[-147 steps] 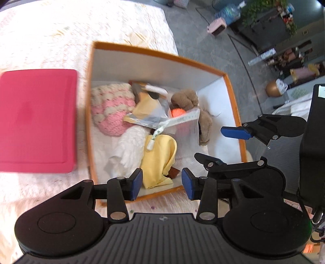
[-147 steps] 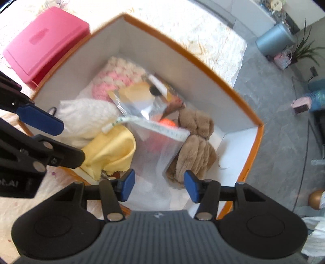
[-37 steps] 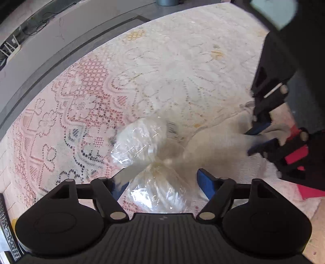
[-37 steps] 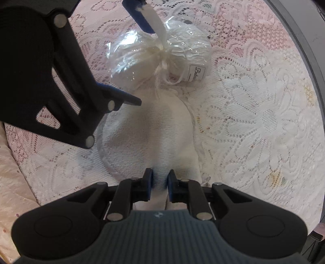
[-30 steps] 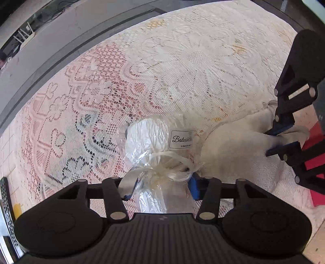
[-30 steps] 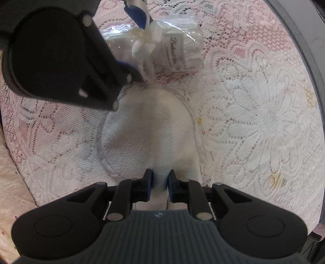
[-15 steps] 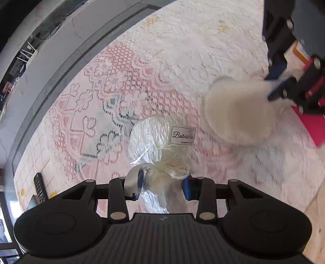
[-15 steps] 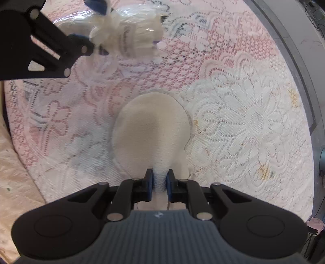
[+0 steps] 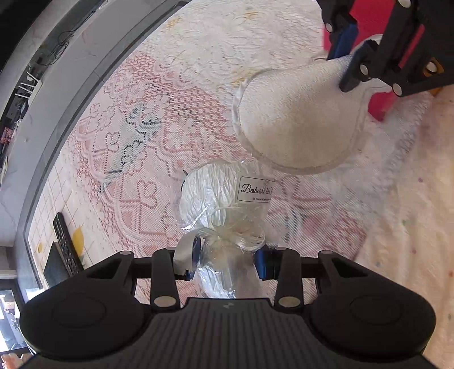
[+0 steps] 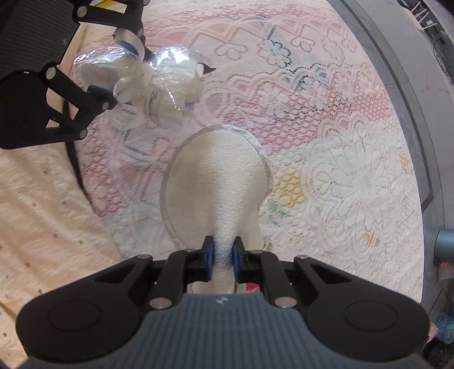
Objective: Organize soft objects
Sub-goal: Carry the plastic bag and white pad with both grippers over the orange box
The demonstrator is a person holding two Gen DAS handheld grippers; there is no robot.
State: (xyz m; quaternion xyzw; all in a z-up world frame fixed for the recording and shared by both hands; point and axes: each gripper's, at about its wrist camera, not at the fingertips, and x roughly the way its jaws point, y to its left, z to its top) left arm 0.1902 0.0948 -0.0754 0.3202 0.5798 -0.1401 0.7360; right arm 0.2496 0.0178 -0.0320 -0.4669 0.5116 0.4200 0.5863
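the red box (image 9: 383,17) is being cut off by the top edge and hidden behind the right gripper (image 9: 344,61); the label (image 9: 255,189) is showing small print too tiny to read.

A lace tablecloth (image 9: 198,93) patterned in pink and cream covers the round table, bright in daylight. Grey floor (image 10: 420,93) lies beyond. A remote control (image 9: 64,244) rests below.
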